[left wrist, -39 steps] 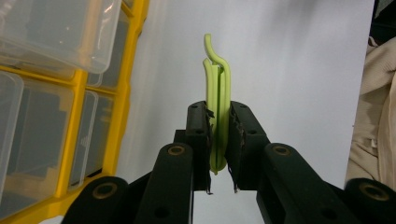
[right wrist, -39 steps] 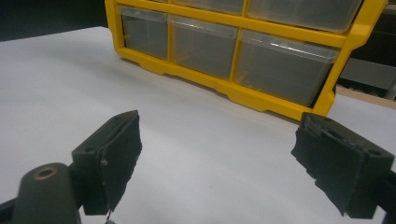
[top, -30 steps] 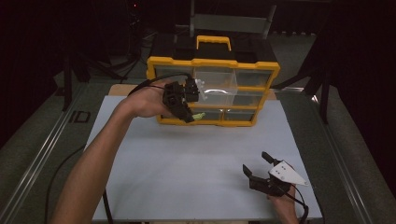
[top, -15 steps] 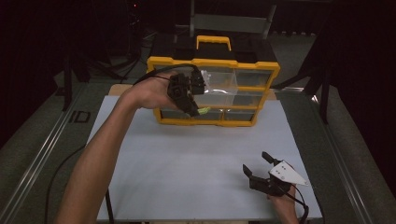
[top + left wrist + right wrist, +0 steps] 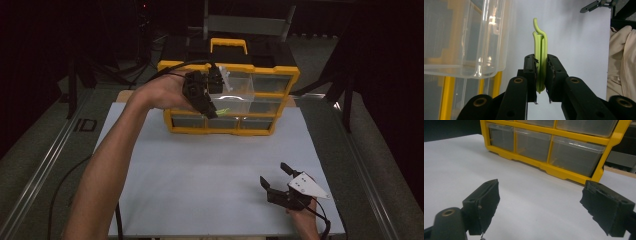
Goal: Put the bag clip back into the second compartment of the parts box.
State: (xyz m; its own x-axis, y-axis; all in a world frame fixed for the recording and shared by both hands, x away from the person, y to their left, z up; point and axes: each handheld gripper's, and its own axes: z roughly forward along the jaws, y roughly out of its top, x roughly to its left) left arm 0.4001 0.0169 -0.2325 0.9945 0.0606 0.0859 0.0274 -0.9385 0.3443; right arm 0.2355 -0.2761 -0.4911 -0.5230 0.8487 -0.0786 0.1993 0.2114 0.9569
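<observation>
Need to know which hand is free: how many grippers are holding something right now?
1. The left gripper, up by the yellow drawer box, is shut on a green clip. The right gripper rests open on the white table.

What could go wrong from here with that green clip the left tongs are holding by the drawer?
The left tongs pinch the green clip only at its lower end, so it might twist or slip out. The pulled-out clear drawer sits close beside it; a sideways swing could knock the clip against the drawer wall, or drop it onto the white table.
</observation>
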